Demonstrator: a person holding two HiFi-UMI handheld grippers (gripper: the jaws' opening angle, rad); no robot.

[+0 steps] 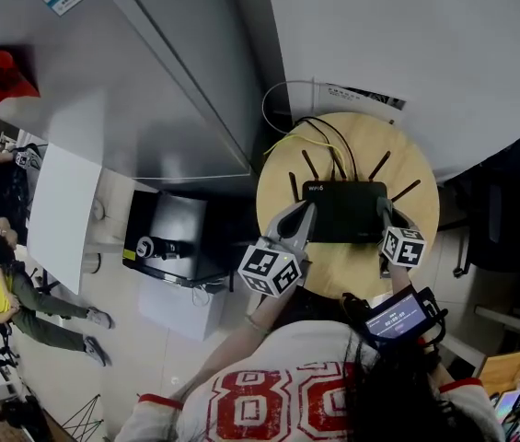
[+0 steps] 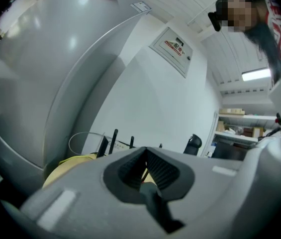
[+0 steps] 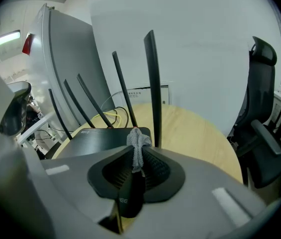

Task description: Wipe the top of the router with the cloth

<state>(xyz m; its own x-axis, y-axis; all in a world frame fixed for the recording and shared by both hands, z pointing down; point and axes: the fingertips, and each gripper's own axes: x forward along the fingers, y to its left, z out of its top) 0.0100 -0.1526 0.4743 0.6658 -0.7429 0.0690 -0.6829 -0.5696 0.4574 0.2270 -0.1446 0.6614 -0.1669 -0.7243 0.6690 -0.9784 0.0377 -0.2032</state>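
A black router (image 1: 344,210) with several upright antennas lies on a round wooden table (image 1: 333,281). My left gripper (image 1: 304,212) rests at the router's left edge. In the left gripper view its jaws (image 2: 145,151) are shut with nothing between them, and antennas (image 2: 114,139) rise beyond. My right gripper (image 1: 384,213) is at the router's right edge. In the right gripper view this gripper (image 3: 139,152) is shut on a small bunched grey cloth (image 3: 138,144), which pokes out over the near corner of the router (image 3: 105,133).
A tall grey cabinet (image 1: 149,63) stands left of the table, and a white wall is behind it. Yellow and black cables (image 1: 315,136) run off the table's back. A black office chair (image 3: 262,118) stands to the right. A black box (image 1: 167,238) sits on the floor at left.
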